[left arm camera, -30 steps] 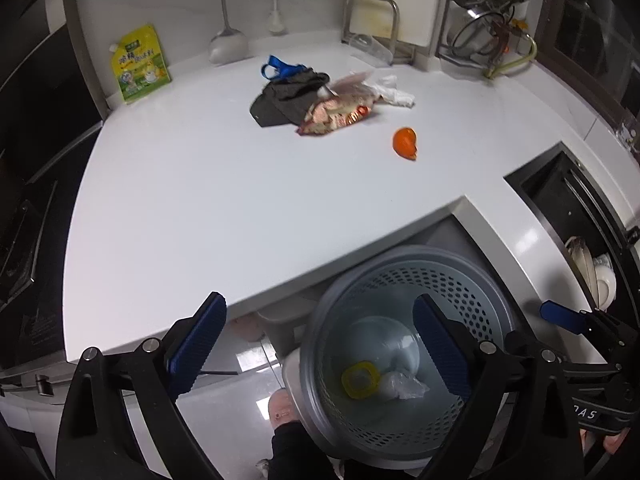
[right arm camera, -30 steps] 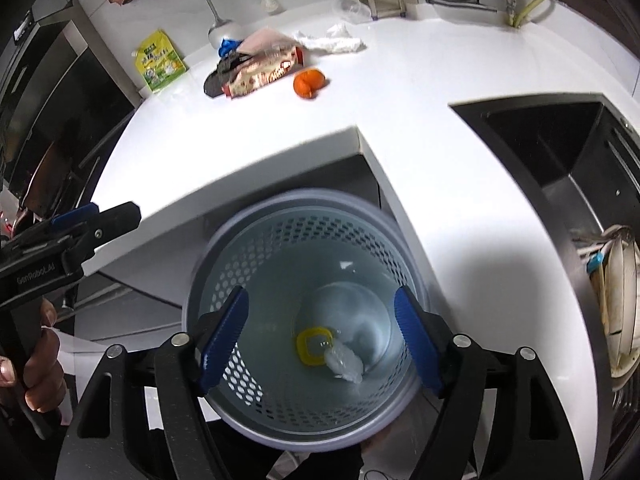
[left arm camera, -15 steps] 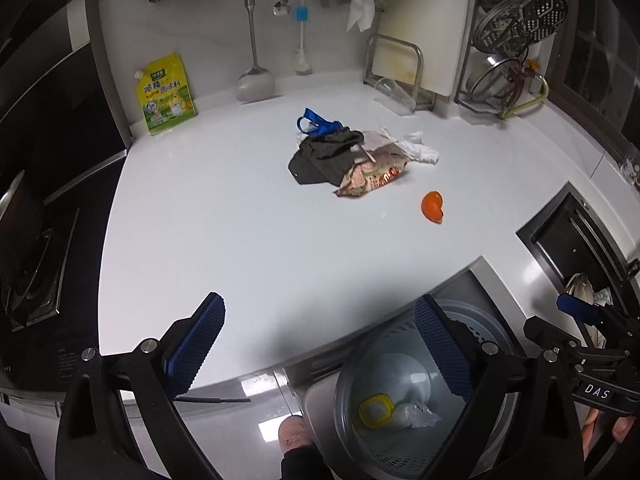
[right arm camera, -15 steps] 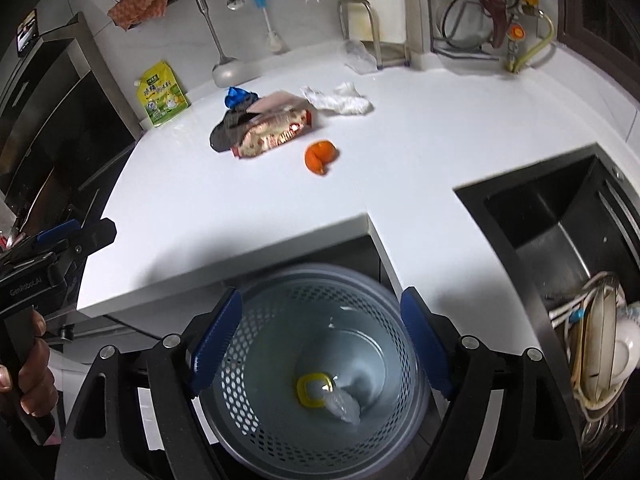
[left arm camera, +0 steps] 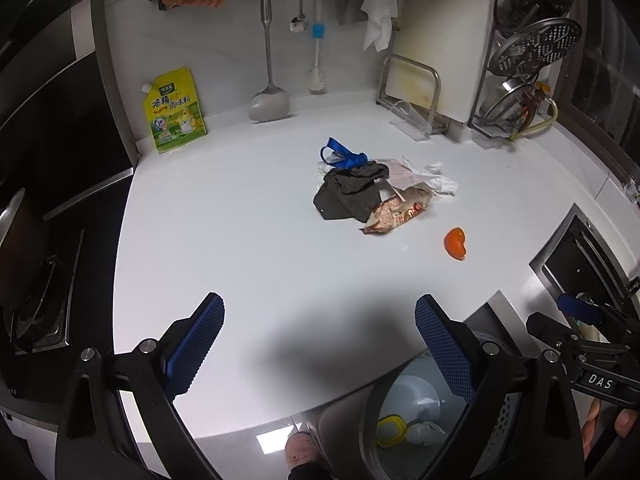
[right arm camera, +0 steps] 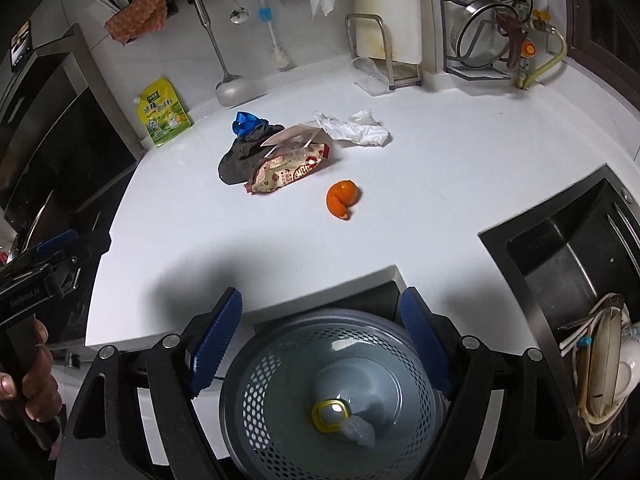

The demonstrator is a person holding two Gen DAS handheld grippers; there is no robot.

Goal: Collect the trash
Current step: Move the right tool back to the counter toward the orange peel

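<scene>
Holding both tools empty, with the trash waiting mid-counter.

Your right hand-held gripper [right arm camera: 322,350] is spread wide at the bottom of its view with nothing between its blue pads, above the perforated bin [right arm camera: 280,432], which already holds a yellow ring and a clear scrap. Your left hand-held gripper [left arm camera: 318,346] is spread and empty too, low in its frame over bare counter [left arm camera: 240,264]. Up from there, at frame centre, lies the orange peel [right arm camera: 342,199]: light, stiff and curled, so I'd judge you should pinch across its raised edge. The snack wrapper [right arm camera: 286,170] beyond looks thin and slippery; take it at a crimped end. The crumpled tissue [right arm camera: 354,127] and dark cloth [right arm camera: 240,158] look soft, so grab a bunched fold.
</scene>
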